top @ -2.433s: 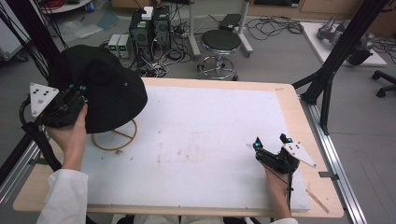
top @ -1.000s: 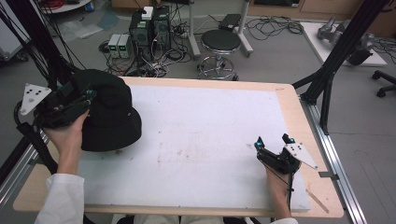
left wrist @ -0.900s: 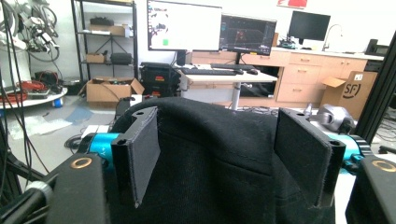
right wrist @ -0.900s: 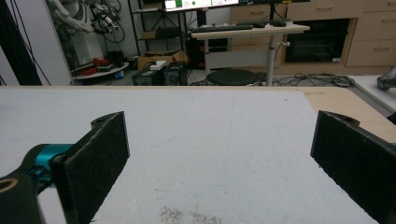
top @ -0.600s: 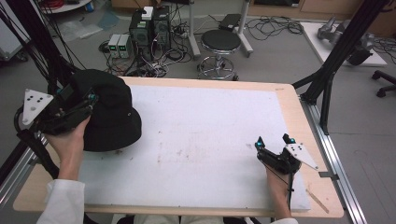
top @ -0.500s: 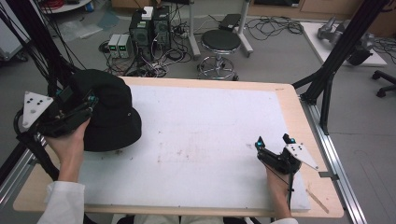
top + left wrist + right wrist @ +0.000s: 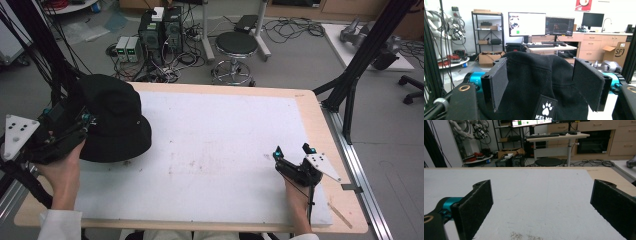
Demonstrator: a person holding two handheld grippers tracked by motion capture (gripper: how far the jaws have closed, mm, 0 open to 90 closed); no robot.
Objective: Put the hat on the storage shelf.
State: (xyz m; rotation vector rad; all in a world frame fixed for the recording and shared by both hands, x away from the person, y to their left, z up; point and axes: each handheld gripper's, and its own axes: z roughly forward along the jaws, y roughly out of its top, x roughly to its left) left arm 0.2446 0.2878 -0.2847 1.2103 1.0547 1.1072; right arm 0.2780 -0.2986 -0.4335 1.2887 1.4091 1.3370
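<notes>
- The black hat sits at the far-left corner of the table, its brim resting on the white mat; 2.4 seconds ago it was lifted and tilted, with a wooden ring showing on the mat beneath it, and that ring is now covered from sight
- Since half a second ago the hat has hardly shifted
- The left gripper is at the hat's left side, held in the person's left hand; it has stayed close to the hat through all the pictures
- In the left gripper view the hat bulges up between the two black jaws, which stand wide apart on either side of the crown; whether the pads actually press the cloth cannot be told
- A small label with a paw print shows on the hat near the bottom of that view
- The right gripper rests near the right edge of the mat, well apart from the hat, in the same place as before
- In the right gripper view its jaws are spread wide with bare mat between them, holding nothing
- A round stool stands on the floor beyond the table
</notes>
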